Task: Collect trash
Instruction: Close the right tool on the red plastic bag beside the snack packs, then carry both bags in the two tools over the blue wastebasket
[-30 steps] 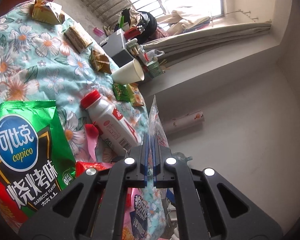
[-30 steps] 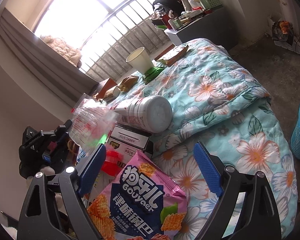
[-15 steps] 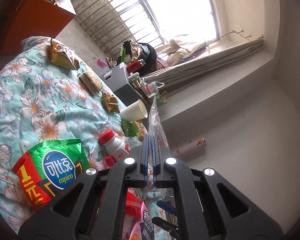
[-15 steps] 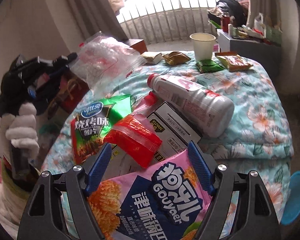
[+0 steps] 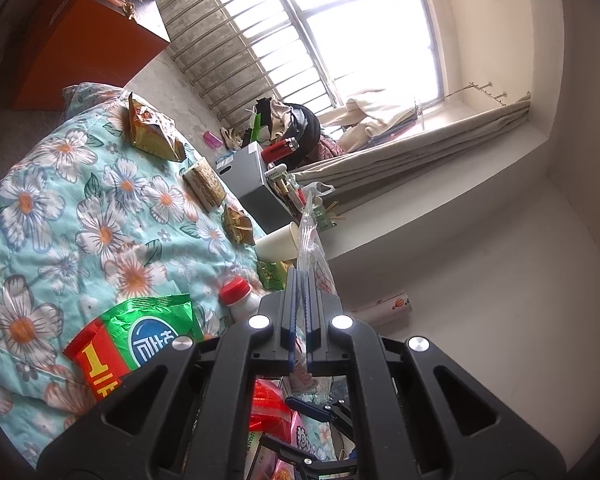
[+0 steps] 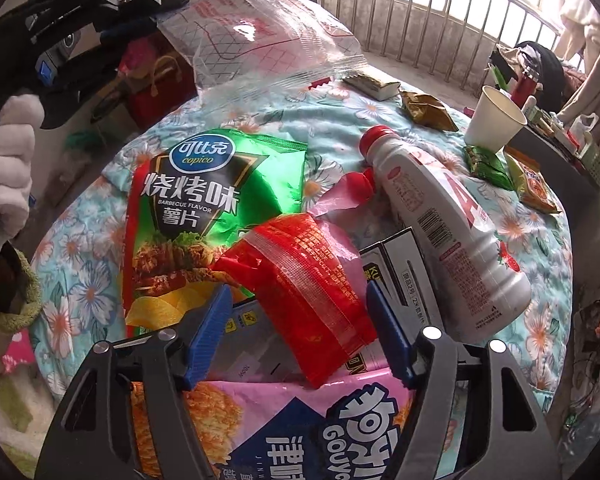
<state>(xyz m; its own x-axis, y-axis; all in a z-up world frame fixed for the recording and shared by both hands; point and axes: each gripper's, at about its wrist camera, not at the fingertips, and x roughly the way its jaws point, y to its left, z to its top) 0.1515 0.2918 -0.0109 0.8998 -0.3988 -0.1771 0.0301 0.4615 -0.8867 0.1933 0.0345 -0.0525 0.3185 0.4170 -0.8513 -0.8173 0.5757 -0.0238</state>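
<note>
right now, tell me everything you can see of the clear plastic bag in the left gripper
The clear plastic bag is thin, crinkled film printed with a dark grid and red patches, with serrated sealed ends. It looks empty and flat. The left gripper is shut on one edge, holding it in the air above the floral blanket, apart from the other trash.

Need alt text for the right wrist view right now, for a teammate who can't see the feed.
The open right gripper hovers over a red snack wrapper in a trash pile on a floral quilt, among a green chip bag, pink snack bag and white bottle. At upper left, the left gripper holds a clear plastic bag aloft.
</note>
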